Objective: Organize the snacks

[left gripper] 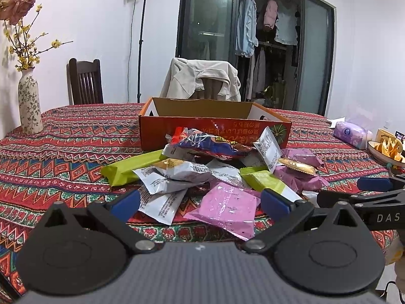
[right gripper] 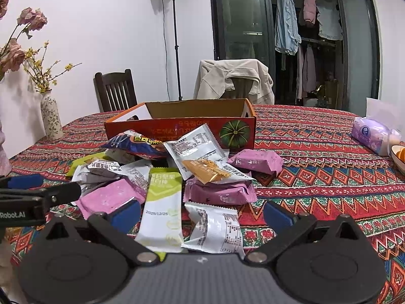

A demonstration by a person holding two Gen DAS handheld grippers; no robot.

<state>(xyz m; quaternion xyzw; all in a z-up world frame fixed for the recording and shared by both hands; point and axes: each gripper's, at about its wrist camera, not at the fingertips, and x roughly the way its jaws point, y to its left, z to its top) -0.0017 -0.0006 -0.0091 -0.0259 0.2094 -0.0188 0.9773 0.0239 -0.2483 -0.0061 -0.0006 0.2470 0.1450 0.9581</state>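
Observation:
A pile of snack packets [left gripper: 215, 172] lies on the patterned tablecloth in front of an open orange cardboard box [left gripper: 215, 126]; the pile [right gripper: 177, 177] and box [right gripper: 182, 126] also show in the right wrist view. It holds pink [left gripper: 225, 207], green-and-white [right gripper: 163, 210], white [right gripper: 215, 230] and blue [left gripper: 212, 144] packets. My left gripper [left gripper: 200, 204] is open and empty, just short of the pink packet. My right gripper [right gripper: 202, 215] is open and empty above the green-and-white and white packets. Each gripper shows at the other view's edge.
A flowered vase [left gripper: 30, 106] stands at the table's left. A purple tissue pack [left gripper: 353, 134], a bowl of orange snacks [left gripper: 387, 149] and a mug sit at the right. Two chairs [left gripper: 86, 81] stand behind the table, one draped with a jacket [left gripper: 202, 78].

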